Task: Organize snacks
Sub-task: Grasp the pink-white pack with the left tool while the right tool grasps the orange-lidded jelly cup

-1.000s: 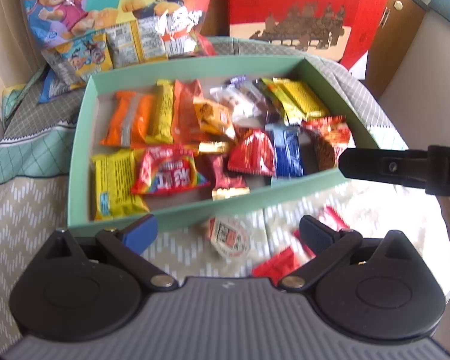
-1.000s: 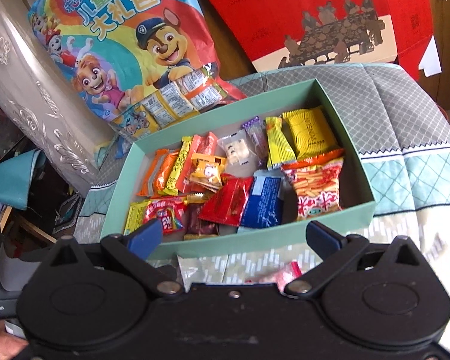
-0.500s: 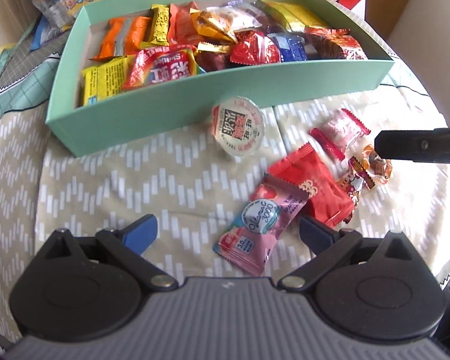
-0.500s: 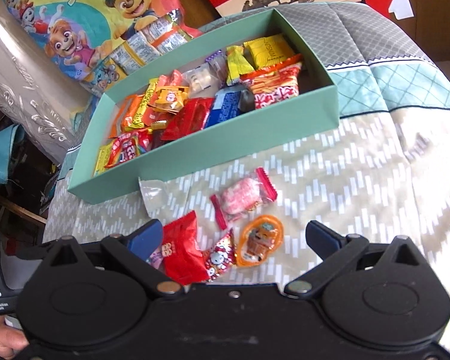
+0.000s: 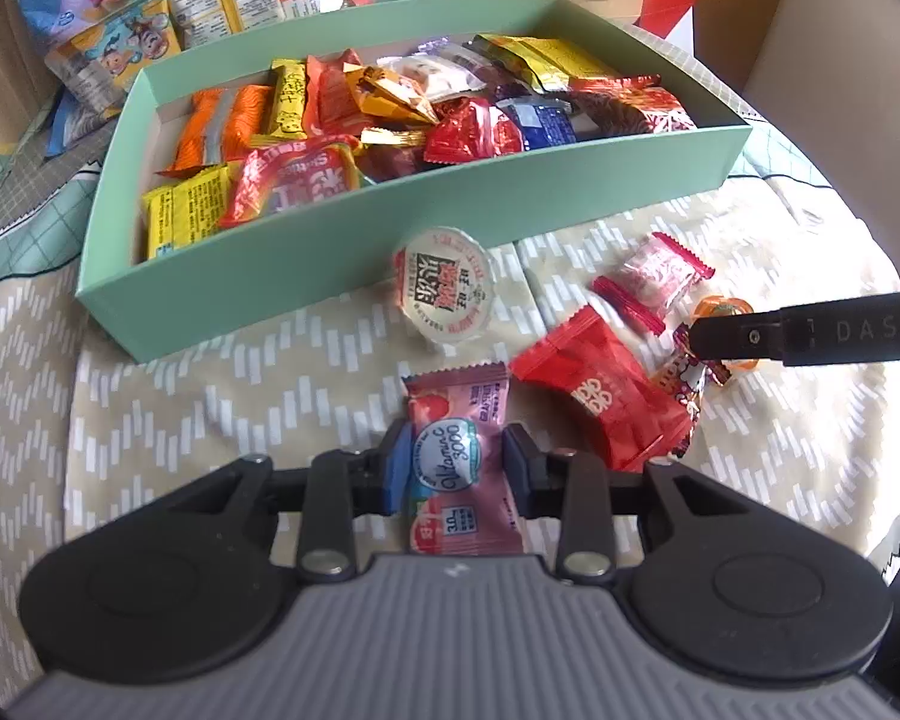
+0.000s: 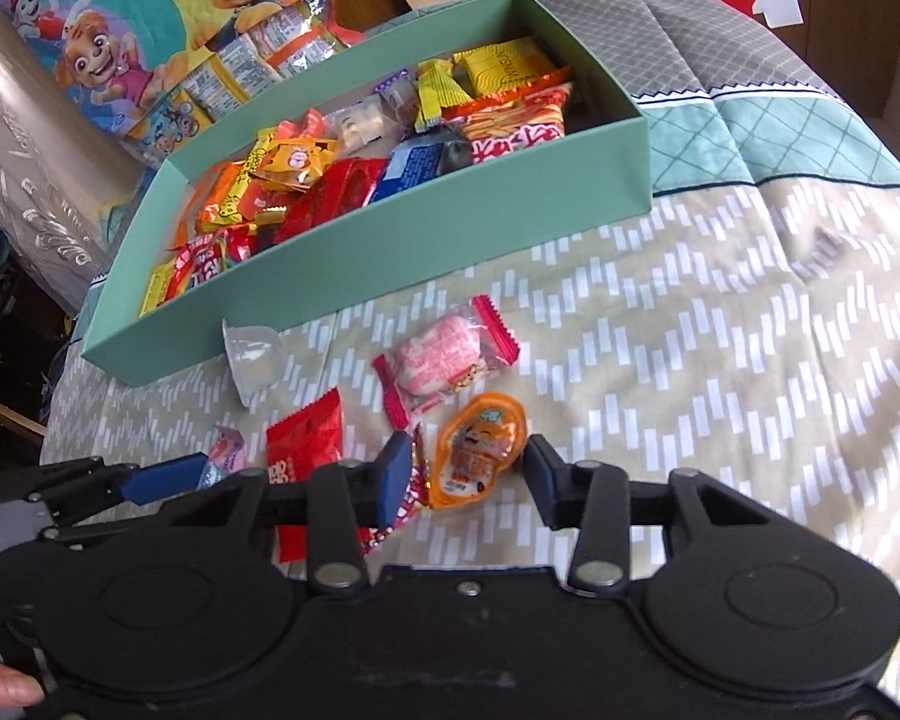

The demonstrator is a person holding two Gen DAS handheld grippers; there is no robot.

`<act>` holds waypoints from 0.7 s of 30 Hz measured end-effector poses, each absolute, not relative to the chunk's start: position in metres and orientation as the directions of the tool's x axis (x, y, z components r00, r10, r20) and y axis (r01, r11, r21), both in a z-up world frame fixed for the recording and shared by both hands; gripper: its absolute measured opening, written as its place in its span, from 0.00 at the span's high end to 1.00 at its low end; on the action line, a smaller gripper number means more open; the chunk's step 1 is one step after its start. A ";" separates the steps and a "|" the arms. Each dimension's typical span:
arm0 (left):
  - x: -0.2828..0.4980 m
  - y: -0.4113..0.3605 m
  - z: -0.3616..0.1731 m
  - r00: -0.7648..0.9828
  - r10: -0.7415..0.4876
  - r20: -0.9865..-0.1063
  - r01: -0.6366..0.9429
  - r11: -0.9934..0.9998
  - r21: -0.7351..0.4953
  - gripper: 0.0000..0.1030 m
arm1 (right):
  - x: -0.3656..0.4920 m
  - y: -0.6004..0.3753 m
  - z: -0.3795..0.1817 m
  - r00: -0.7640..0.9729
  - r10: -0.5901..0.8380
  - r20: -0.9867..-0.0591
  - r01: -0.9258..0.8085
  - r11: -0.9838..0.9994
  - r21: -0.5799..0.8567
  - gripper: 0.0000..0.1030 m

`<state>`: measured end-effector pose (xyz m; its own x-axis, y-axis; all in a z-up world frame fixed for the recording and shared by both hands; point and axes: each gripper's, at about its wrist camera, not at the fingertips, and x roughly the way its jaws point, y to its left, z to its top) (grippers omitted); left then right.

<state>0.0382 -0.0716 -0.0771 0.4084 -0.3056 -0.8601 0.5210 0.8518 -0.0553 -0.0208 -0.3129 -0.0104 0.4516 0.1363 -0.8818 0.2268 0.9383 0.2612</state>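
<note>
The left claw [image 5: 453, 468] is closed on the pink Vitamin C packet [image 5: 457, 456]; both pads press the sides of the wrapper, which lies on the patterned cloth [image 6: 720, 360] in front of the green box [image 5: 510, 204]. The right claw [image 6: 465, 480] has its fingers around the orange jelly pack [image 6: 479, 450] with a small gap on each side, so it is partly closed but not yet gripping. The box already holds many snacks. Outside it, on the cloth, are the red packet [image 5: 603, 396], the pink candy [image 6: 444, 357] and the round jelly cup [image 5: 447, 282], which leans against the box wall.

I think the risk is mainly at the right side. A small red and white wrapper [image 6: 411, 498] lies just under the left finger of the right claw, so it may be pinched together with the jelly pack and carried along. The jelly pack looks smooth and rounded, so it may slip out. On the left, the wrapper is thin and soft; if only the air-filled edge is held, it may slide free during lifting. The two claws are also near each other and may collide
</note>
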 end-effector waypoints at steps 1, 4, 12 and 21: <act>0.039 -0.069 -0.077 0.409 -0.307 -0.859 0.516 0.855 -0.060 0.68 | -0.019 -0.310 -0.011 0.454 0.130 -0.882 0.220 0.942 0.252 0.60; 0.040 -0.064 -0.077 0.414 -0.307 -0.857 0.502 0.862 -0.066 0.67 | -0.015 -0.297 -0.012 0.463 0.091 -0.882 0.175 0.966 0.191 0.60; 0.040 -0.055 -0.078 0.416 -0.305 -0.857 0.485 0.871 -0.074 0.43 | -0.022 -0.287 -0.013 0.484 0.007 -0.875 0.096 0.994 0.061 0.69; 0.035 -0.069 -0.078 0.441 -0.275 -0.854 0.528 0.849 0.000 0.69 | -0.030 -0.303 -0.005 0.496 0.026 -0.868 0.159 0.980 0.121 0.69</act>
